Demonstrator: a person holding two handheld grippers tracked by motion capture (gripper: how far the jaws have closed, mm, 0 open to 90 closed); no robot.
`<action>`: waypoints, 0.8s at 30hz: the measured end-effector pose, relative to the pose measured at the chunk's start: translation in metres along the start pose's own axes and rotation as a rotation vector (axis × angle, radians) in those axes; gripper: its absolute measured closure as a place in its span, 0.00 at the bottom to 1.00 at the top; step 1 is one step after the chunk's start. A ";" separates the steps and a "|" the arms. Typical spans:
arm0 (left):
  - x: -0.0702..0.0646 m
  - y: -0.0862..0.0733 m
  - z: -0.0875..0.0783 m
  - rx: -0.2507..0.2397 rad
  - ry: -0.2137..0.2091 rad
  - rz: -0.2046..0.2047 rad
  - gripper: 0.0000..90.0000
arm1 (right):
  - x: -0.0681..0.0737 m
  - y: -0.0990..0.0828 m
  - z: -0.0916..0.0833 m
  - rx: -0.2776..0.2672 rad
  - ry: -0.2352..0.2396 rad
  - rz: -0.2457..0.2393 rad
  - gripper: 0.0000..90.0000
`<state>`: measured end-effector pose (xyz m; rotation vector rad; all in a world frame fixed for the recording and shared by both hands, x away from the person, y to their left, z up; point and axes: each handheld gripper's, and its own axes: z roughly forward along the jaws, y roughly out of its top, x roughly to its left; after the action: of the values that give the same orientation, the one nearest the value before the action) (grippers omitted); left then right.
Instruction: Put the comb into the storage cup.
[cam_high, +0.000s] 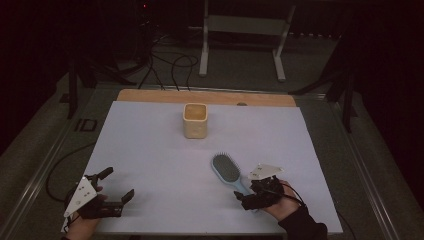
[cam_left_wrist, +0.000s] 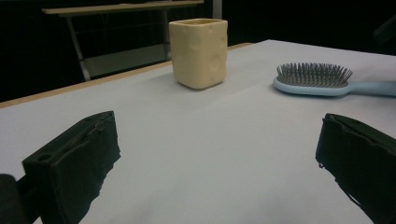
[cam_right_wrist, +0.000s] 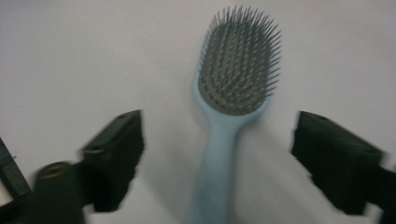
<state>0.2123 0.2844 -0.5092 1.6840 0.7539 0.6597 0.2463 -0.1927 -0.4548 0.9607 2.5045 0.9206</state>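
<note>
Pale blue plastic with grey bristles facing up, the hairbrush (cam_right_wrist: 232, 107) lies flat on the white table (cam_high: 150, 150), nearer to me than the cream cup (cam_high: 195, 120) and a little to its right, handle pointing back at my right hand. My right gripper (cam_right_wrist: 217, 154) stands wide over that handle, one jaw on each side, neither pad touching it. The step in hand, as I judge it, is either to take hold of the handle or to leave it lying. If I grip, I should come down square, keep the handle centred and close on its straight part, below the head, so the brush does not swing.

Farther from the brush, the cup stands upright and alone, well apart from it. My left gripper (cam_high: 106, 192) rests wide and empty at the near left. Nothing stands between the brush and the cup.
</note>
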 end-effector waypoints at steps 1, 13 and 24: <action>0.000 0.000 0.000 0.001 -0.001 0.000 0.00 | 0.000 0.000 0.002 0.000 0.002 0.006 0.13; 0.000 0.000 0.000 0.003 -0.002 0.003 0.00 | 0.004 0.002 0.027 0.078 -0.042 0.038 0.10; 0.000 0.000 0.000 0.000 -0.002 0.000 0.00 | 0.001 0.001 0.049 0.191 -0.040 0.026 0.10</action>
<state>0.2120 0.2845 -0.5089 1.6845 0.7526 0.6581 0.2696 -0.1686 -0.4906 1.0595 2.5872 0.6715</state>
